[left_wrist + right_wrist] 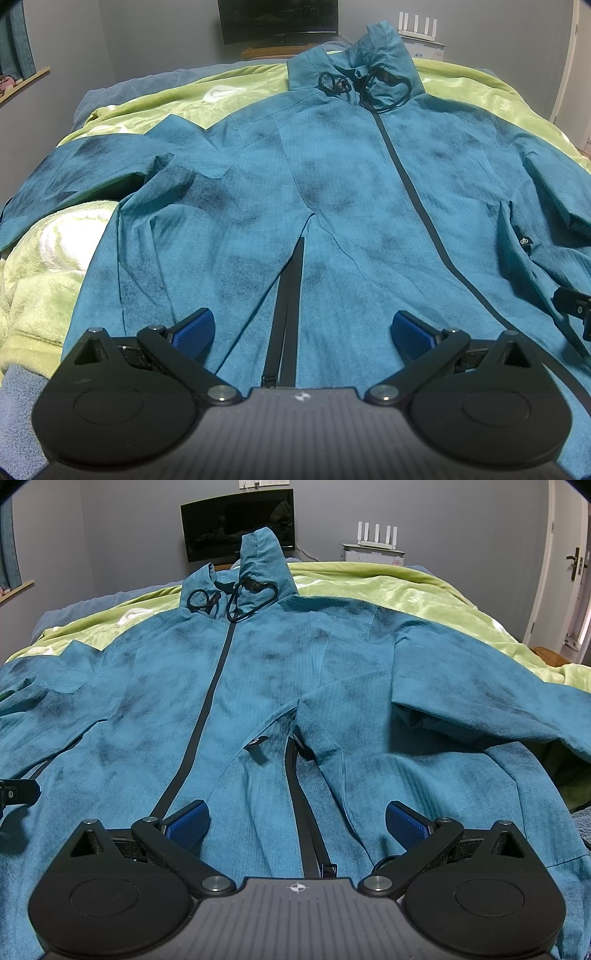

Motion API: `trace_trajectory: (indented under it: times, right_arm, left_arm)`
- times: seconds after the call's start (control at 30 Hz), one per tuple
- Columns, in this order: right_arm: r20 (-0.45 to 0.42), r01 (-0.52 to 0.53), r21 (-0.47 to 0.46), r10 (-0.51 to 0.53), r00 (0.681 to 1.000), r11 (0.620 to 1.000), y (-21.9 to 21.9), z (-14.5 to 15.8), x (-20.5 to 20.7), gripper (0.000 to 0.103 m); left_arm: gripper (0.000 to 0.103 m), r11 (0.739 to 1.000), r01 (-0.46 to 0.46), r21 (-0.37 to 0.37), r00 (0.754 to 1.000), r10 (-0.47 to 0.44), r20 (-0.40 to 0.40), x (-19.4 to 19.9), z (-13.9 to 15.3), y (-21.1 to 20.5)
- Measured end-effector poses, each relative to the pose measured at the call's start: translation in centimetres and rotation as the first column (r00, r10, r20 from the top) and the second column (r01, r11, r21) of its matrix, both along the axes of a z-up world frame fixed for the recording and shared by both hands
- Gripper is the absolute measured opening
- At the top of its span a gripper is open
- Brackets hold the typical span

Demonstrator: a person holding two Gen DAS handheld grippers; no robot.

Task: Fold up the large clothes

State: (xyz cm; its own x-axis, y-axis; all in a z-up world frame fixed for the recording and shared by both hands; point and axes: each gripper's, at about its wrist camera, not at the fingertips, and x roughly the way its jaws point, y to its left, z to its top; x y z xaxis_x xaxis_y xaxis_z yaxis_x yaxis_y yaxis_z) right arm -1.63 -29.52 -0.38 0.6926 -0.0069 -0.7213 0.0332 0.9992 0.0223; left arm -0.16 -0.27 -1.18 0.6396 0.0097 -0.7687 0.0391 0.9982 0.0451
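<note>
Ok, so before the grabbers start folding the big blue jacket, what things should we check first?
1. Left gripper open and holding nothing: ok.
2. Right gripper open and holding nothing: ok.
3. Jacket lies front up on the green blanket, main zip closed: ok.
4. Sleeves flat: not ok; the sleeve near the left gripper is bunched and creased.
5. Hood cords tucked away: not ok; they loop loose on the collar.
6. Hem straight and even: cannot tell, both grippers cover it.
</note>
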Motion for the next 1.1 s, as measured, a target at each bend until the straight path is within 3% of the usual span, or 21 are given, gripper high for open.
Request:
trace_trajectory:
  times: [0.5, 0.57, 0.63, 0.73, 0.87, 1.0, 1.1]
  right_arm:
    - [0.013, 0.018, 0.008, -0.018, 1.0, 1.0, -0.3, 0.1, -0.1, 0.103]
    - [0.051, 0.042, 0.015, -0.043, 0.998, 0.999, -1.4, 0.9, 0.1, 0.103]
    - [0.129, 0.138, 0.026, -0.14, 0.982, 0.99, -3.8, 2.2, 0.0, 0.103]
    - [0.189, 0.293, 0.111, -0.309, 0.932, 0.95, -8.4, 3.2, -0.3, 0.103]
    - [0.152, 0.401, 0.219, -0.437, 0.886, 0.889, -14.2, 3.6, -1.1, 0.103]
    - [0.103, 0.522, 0.308, -0.573, 0.813, 0.796, -19.4, 3.2, -2.7, 0.103]
    - [0.056, 0.567, 0.432, -0.648, 0.759, 0.701, -22.9, 2.3, -4.0, 0.103]
  left_arm:
    - [0.103, 1.0, 0.0, 0.0, 1.0, 0.0, -0.002, 0.1, 0.0, 0.0]
    - [0.103, 1.0, -0.001, -0.001, 1.0, 0.001, -0.002, 0.1, 0.0, 0.0]
    - [0.103, 1.0, -0.001, -0.001, 1.0, 0.001, -0.003, 0.1, 0.0, 0.0]
    - [0.103, 1.0, 0.005, 0.006, 1.0, -0.006, 0.016, 0.2, 0.5, 0.1]
    - [0.103, 0.999, 0.047, 0.008, 0.994, -0.048, 0.096, 1.6, 3.3, 0.8]
    - [0.103, 0.997, 0.076, -0.026, 0.973, -0.068, 0.219, 3.8, 6.1, 2.5]
    - [0.103, 0.998, 0.053, -0.03, 0.971, -0.045, 0.234, 5.8, 5.8, 3.3]
